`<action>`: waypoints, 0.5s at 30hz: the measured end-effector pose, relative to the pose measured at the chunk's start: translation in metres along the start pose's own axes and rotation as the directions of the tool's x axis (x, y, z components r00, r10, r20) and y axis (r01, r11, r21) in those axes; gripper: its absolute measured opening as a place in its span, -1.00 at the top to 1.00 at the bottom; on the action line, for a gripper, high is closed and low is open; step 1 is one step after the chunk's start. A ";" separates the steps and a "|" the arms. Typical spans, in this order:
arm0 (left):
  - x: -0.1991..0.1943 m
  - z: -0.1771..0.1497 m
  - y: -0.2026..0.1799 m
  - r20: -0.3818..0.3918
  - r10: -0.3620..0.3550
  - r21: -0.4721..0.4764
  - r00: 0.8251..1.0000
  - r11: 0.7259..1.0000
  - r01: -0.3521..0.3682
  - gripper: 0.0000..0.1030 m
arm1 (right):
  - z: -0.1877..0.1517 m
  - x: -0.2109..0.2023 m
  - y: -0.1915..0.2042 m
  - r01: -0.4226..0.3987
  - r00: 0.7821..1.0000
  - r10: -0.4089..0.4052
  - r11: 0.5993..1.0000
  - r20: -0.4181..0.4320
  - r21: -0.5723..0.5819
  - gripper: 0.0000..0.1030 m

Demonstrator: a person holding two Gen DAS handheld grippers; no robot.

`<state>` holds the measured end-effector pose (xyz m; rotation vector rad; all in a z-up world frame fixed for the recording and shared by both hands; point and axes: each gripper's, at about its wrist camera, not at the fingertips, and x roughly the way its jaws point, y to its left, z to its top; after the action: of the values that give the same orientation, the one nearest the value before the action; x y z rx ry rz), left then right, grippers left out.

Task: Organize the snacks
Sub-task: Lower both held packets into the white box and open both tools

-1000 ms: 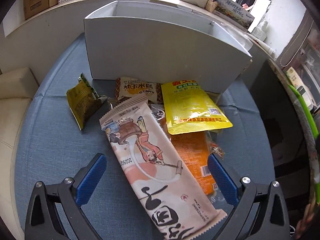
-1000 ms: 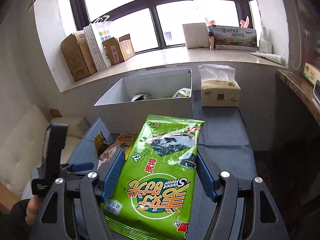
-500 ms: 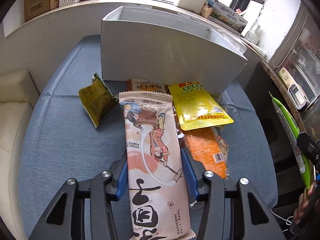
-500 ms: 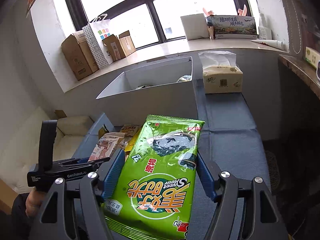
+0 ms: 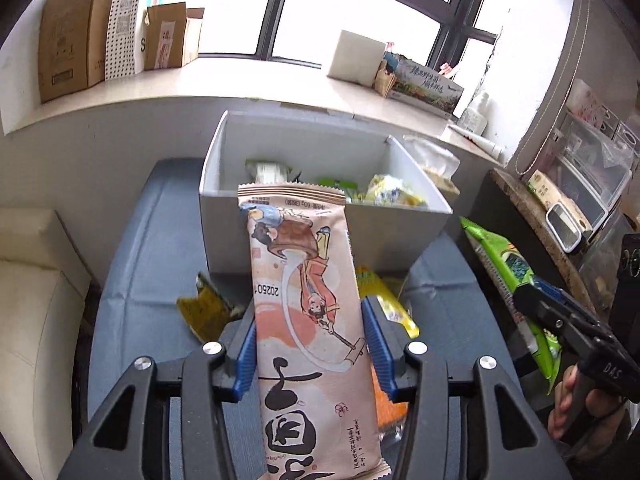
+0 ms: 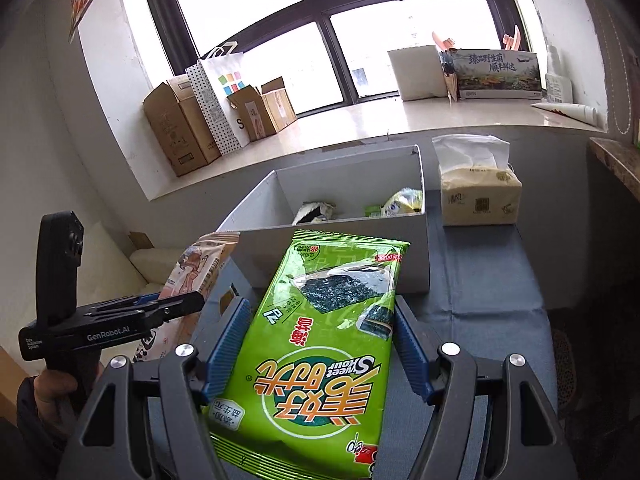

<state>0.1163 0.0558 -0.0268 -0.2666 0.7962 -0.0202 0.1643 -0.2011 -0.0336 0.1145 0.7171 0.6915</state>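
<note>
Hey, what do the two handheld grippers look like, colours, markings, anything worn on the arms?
Both are black plastic frames with silver screw heads and ribbed blue pads. The left gripper bears white "GenRobot.AI" lettering and an upright black camera block; a dark sleeve shows by its hand. The right gripper shows "DAS" on its side.

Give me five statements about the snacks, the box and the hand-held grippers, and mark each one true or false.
1. The left hand-held gripper grips a long pink snack packet. True.
2. The right hand-held gripper is empty. False: it holds a green seaweed bag.
3. The white box already holds snacks. True.
4. A tissue pack stands inside the box. False: it stands beside it.
5. No packets remain on the blue cushion. False: an olive packet and a yellow one lie there.
</note>
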 end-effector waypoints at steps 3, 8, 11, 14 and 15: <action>0.006 0.046 0.001 0.036 -0.015 0.012 0.999 1.000 0.015 -0.02 | 0.035 0.024 -0.007 -0.030 0.999 0.030 1.000 0.012 0.008 -0.45; 0.045 0.115 0.006 0.079 -0.012 0.027 0.997 1.000 0.010 -0.02 | 0.090 0.079 -0.023 -0.040 0.999 0.040 0.998 0.007 0.047 -0.45; 0.081 0.144 0.015 0.052 -0.016 0.017 0.999 1.000 0.015 -0.02 | 0.116 0.114 -0.030 -0.031 0.999 0.032 0.998 -0.021 0.055 -0.45; 0.112 0.158 0.025 0.029 0.007 0.013 1.000 1.000 -0.007 -0.03 | 0.133 0.140 -0.031 -0.041 0.999 0.043 0.997 -0.025 0.069 -0.48; 0.123 0.158 0.029 0.016 0.008 0.003 1.000 1.000 -0.008 -0.03 | 0.136 0.148 -0.031 -0.045 0.998 0.048 0.996 -0.035 0.080 -0.52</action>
<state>0.3121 0.1055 -0.0146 -0.2610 0.7815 -0.0120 0.3486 -0.1161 -0.0243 0.1915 0.7794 0.7112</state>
